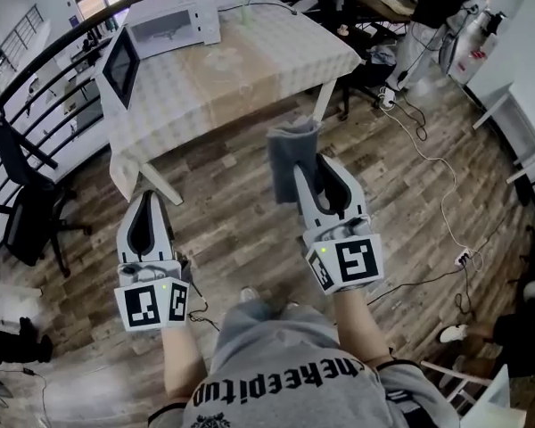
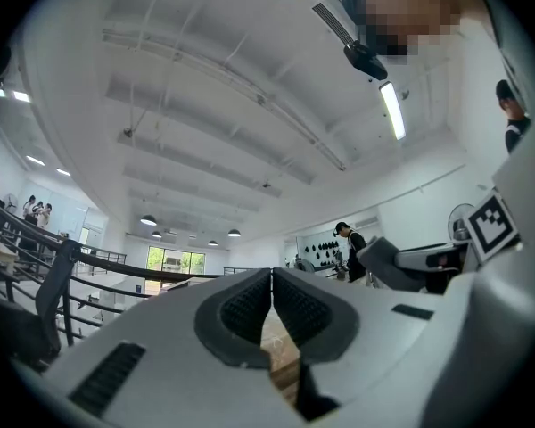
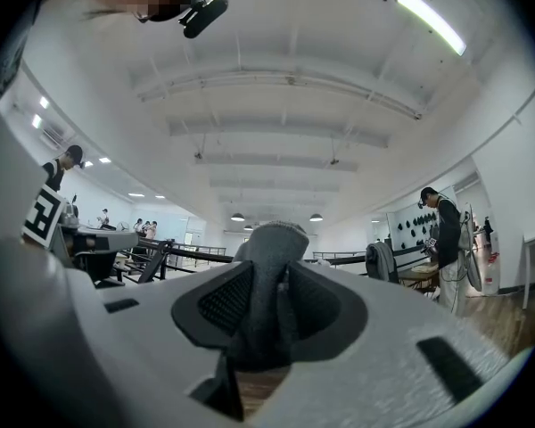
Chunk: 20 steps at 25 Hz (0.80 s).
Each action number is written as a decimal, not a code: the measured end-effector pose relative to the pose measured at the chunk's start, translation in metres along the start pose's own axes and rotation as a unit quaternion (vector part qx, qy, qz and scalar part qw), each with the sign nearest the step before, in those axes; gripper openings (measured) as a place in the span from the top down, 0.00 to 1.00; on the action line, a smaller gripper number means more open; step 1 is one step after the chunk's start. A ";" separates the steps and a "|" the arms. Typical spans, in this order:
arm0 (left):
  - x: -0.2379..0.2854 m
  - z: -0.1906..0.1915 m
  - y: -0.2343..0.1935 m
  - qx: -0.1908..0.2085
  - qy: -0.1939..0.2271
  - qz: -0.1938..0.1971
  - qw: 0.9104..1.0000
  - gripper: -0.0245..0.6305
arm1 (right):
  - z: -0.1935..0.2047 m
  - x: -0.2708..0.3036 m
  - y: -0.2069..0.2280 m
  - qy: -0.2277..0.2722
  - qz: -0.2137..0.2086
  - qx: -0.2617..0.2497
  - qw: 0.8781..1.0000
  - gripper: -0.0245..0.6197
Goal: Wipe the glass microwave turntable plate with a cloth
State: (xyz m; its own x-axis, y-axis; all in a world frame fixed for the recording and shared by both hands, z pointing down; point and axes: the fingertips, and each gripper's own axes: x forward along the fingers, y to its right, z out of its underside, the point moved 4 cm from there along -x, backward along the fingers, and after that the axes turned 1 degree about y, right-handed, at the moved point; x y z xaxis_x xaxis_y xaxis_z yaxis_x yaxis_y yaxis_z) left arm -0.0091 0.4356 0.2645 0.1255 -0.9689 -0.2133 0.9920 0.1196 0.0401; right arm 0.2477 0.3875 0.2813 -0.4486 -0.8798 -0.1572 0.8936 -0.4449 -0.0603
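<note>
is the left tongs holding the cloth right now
No, the left tongs are closed together with nothing between them; the grey cloth is clamped in the right tongs.

Head view steeply down on floor (image 1: 241,230), both gripper views close behind jaws, tilted upward — sharing the ceiling (image 2: 205,105).
</note>
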 end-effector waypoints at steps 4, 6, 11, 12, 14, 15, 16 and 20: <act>0.004 0.002 -0.009 -0.001 0.001 0.000 1.000 0.95 | 0.002 0.008 -0.002 0.003 0.000 0.013 1.000 0.77; 0.008 0.003 -0.015 -0.001 0.003 -0.001 1.000 0.95 | 0.002 0.015 -0.006 0.005 -0.004 0.016 1.000 0.77; 0.015 0.001 -0.037 0.000 0.011 0.005 1.000 0.95 | -0.001 0.035 -0.023 0.011 -0.008 0.019 1.000 0.77; 0.015 0.000 -0.041 0.001 0.013 0.007 1.000 0.95 | -0.001 0.037 -0.027 0.014 -0.008 0.020 1.000 0.77; 0.014 0.000 -0.051 0.002 0.016 0.010 1.000 0.95 | -0.002 0.041 -0.036 0.020 -0.007 0.022 1.000 0.77; 0.014 0.000 -0.055 0.003 0.018 0.011 1.000 0.95 | -0.002 0.043 -0.041 0.022 -0.007 0.022 0.999 0.77; 0.014 0.000 -0.060 0.004 0.018 0.012 1.000 0.95 | -0.001 0.045 -0.044 0.023 -0.006 0.022 0.999 0.77; 0.023 0.004 -0.073 0.001 0.019 0.012 1.000 0.95 | 0.002 0.059 -0.048 0.019 -0.005 0.026 0.999 0.77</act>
State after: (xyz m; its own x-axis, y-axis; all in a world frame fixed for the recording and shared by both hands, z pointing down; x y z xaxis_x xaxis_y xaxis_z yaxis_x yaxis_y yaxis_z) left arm -0.0788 0.4038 0.2604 0.1494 -0.9570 -0.2485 0.9887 0.1420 0.0476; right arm 0.1780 0.3567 0.2768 -0.4561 -0.8687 -0.1934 0.8863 -0.4631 -0.0102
